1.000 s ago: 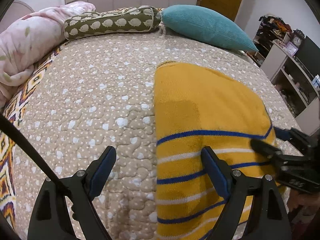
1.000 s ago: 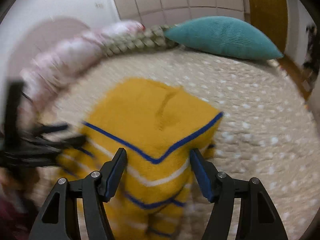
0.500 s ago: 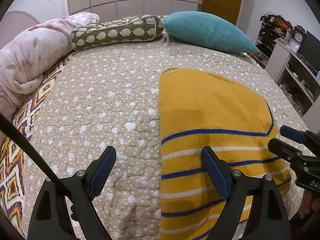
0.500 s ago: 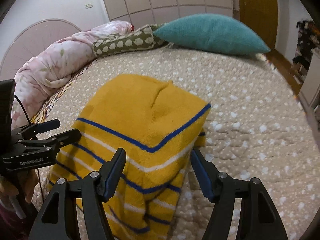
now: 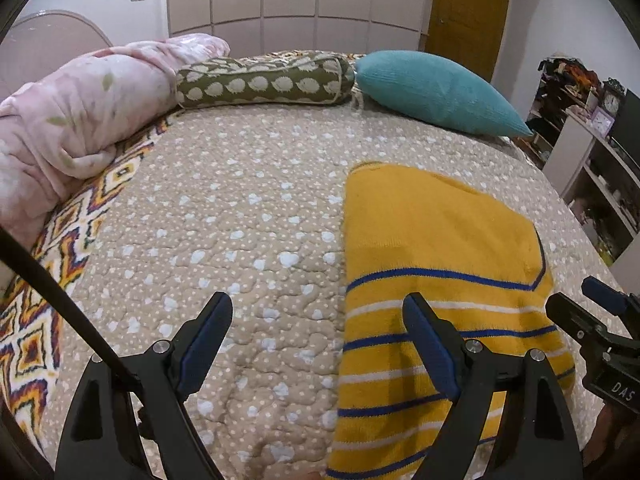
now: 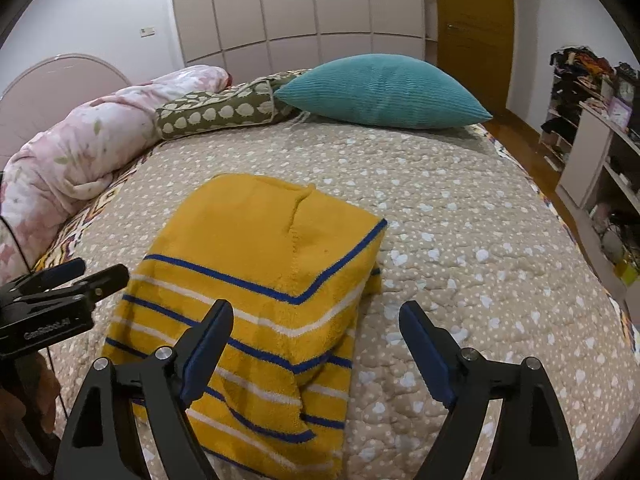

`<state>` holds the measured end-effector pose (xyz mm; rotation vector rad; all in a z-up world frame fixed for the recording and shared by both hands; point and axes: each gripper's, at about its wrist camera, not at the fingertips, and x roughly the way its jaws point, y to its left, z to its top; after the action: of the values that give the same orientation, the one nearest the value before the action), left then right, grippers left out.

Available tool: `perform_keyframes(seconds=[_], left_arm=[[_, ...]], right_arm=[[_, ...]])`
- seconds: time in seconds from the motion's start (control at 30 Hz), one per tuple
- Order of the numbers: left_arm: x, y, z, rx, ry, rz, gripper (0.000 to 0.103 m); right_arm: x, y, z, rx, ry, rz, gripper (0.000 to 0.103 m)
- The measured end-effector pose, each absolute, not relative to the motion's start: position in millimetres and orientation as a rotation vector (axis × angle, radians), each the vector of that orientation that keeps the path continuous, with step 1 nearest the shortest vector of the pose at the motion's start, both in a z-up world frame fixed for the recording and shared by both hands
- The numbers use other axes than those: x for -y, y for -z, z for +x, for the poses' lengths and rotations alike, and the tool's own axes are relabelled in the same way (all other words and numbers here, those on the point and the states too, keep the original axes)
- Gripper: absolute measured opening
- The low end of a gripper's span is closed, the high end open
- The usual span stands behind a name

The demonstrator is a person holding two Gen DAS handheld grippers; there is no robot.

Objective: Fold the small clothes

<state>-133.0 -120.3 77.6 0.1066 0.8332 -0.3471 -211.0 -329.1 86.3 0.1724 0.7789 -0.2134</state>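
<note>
A yellow garment with blue and white stripes (image 5: 432, 256) (image 6: 260, 264) lies folded on the beige quilted bed (image 5: 240, 208). My left gripper (image 5: 318, 320) stands open above the garment's left edge, one finger over the quilt, one over the stripes, holding nothing. My right gripper (image 6: 316, 328) hovers over the garment's right edge; its jaws are opening, and nothing is gripped between them. The right gripper (image 5: 592, 320) also shows at the right edge of the left wrist view. In the right wrist view the left gripper (image 6: 76, 276) enters from the left.
A pink floral duvet (image 5: 80, 112), an olive patterned bolster (image 5: 264, 82) and a teal cushion (image 5: 436, 92) line the far side of the bed. Shelves with clutter (image 6: 592, 128) stand to the right, a wooden door (image 6: 472, 28) behind.
Both grippers have pulled back and risen from the garment. The right gripper's jaws have spread wider. The garment lies still, folded.
</note>
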Motion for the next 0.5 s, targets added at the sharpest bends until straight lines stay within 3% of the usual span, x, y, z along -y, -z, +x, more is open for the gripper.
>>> perform_keyframes(seconds=[0.5], left_arm=[[119.7, -94.8, -150.2, -0.742, 0.318, 0.134, 0.086]], right_arm=[[327.6, -92.5, -214.9, -0.762, 0.224, 0.209, 0.093]])
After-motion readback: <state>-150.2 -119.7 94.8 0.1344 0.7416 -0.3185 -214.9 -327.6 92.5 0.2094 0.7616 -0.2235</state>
